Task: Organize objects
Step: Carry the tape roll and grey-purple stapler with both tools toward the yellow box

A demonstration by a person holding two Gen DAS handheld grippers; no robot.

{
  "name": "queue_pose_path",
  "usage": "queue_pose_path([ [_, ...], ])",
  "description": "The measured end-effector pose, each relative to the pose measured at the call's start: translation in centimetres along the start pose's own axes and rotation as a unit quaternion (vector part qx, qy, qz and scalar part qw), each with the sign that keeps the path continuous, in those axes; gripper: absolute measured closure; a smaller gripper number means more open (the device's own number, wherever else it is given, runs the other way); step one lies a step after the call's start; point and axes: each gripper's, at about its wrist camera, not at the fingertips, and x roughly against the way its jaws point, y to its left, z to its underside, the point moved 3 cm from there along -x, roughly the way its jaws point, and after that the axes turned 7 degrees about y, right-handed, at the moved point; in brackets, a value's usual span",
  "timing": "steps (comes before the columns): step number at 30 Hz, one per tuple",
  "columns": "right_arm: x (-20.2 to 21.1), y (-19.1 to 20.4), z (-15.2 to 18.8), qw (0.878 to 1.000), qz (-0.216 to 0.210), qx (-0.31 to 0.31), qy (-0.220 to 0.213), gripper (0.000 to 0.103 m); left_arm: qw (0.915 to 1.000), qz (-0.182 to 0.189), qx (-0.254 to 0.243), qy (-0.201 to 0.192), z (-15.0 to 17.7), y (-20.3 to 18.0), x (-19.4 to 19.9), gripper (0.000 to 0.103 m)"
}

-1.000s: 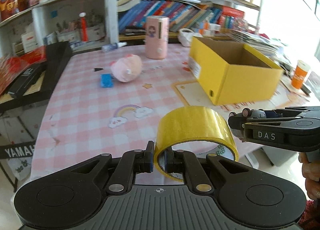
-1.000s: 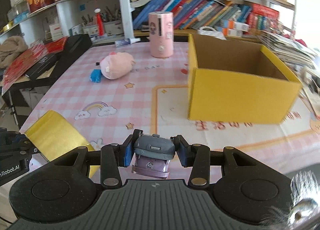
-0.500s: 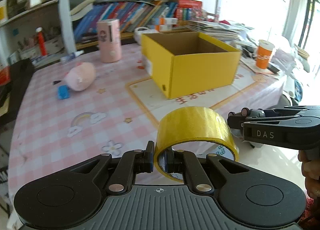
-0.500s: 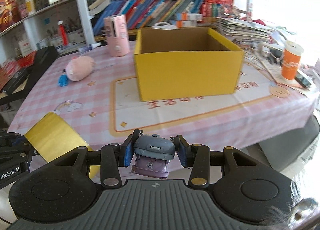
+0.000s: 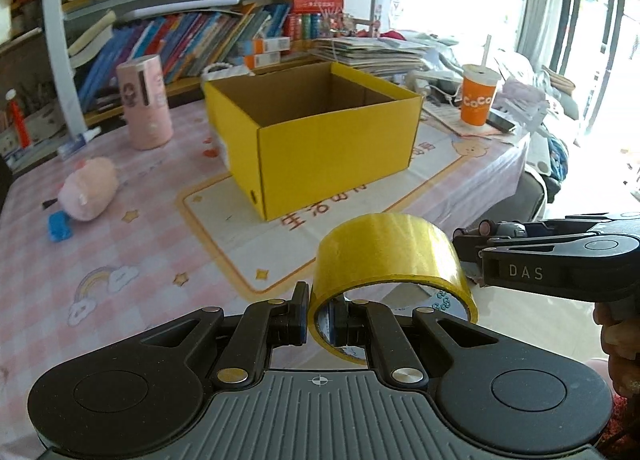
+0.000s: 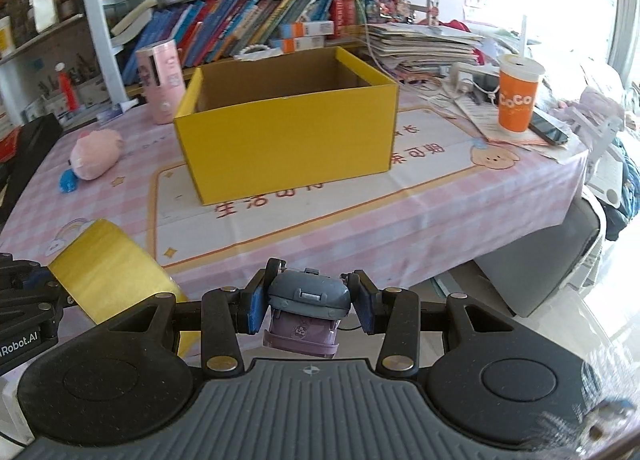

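My left gripper (image 5: 320, 316) is shut on the wall of a yellow tape roll (image 5: 388, 256), held in the air off the table's near edge. The roll also shows in the right wrist view (image 6: 108, 272). My right gripper (image 6: 308, 300) is shut on a small grey and purple toy car (image 6: 306, 310), also off the table's near edge. An open yellow cardboard box (image 5: 320, 140) stands on the table ahead of both; it also shows in the right wrist view (image 6: 288, 128). What lies inside it is hidden.
On the pink checked tablecloth (image 5: 132, 244) lie a pink plush pig (image 5: 86, 190), a small blue object (image 5: 59, 226) and a pink cylinder (image 5: 146, 102). An orange cup (image 6: 518, 94) and paper stacks sit at the right. Bookshelves stand behind.
Both grippers have swung to the right with their objects still held. The yellow box has come from the right side to the middle of both views.
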Motion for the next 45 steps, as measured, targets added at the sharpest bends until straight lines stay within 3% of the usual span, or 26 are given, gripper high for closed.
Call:
queue_pose_path([
  [33, -4.7, -4.9, -8.5, 1.0, -0.02, 0.014, -0.007, 0.062, 0.9991, -0.021, 0.005, -0.035, -8.6, -1.6, -4.5, 0.095],
  [45, -5.6, -5.4, -16.6, 0.992, -0.053, 0.06, -0.094, 0.062, 0.9943, -0.065, 0.043, -0.072, -14.3, -0.1, -6.3, 0.095],
])
